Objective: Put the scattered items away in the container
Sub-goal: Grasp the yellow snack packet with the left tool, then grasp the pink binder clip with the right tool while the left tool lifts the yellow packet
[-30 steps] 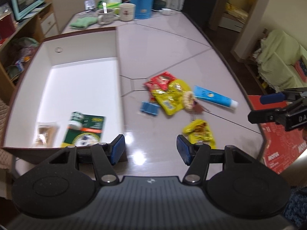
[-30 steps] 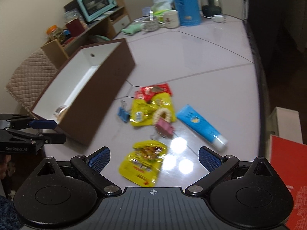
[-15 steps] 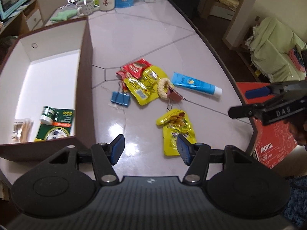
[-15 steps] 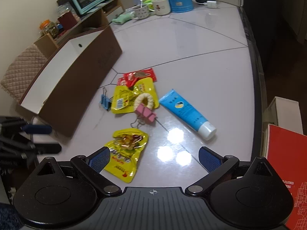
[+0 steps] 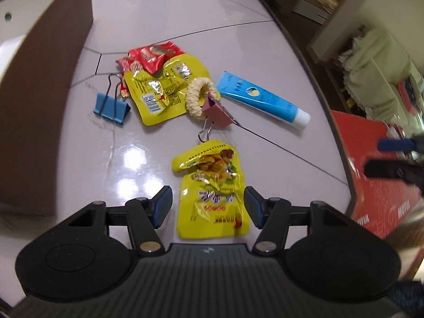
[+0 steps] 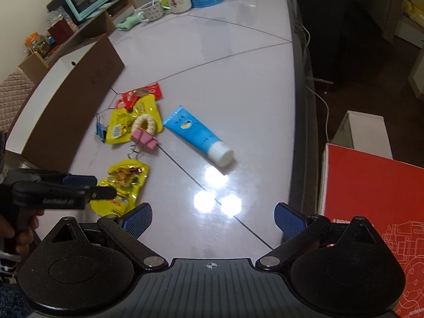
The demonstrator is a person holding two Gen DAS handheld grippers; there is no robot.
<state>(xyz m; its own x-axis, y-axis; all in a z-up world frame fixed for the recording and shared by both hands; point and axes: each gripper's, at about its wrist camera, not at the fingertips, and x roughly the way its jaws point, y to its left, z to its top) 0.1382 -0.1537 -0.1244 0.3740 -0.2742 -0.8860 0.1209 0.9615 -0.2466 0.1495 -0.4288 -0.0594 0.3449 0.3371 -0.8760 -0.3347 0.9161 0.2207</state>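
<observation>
**Two grippers over scattered items beside a brown box**

The left gripper (image 5: pixel 208 206) hangs over a yellow snack pouch (image 5: pixel 212 190) on the worktop (image 6: pixel 238 66), fingers released either side, not touching. The pouch's near end blurs. The right gripper (image 6: pixel 213 218) is spread wide, empty. Beyond lie a blue tube (image 6: pixel 197 135), a pink binder clip (image 5: pixel 217 112) and a half-hidden red packet (image 5: pixel 153 55). The brown box (image 6: pixel 79 100) stands left, interior unseen.
</observation>
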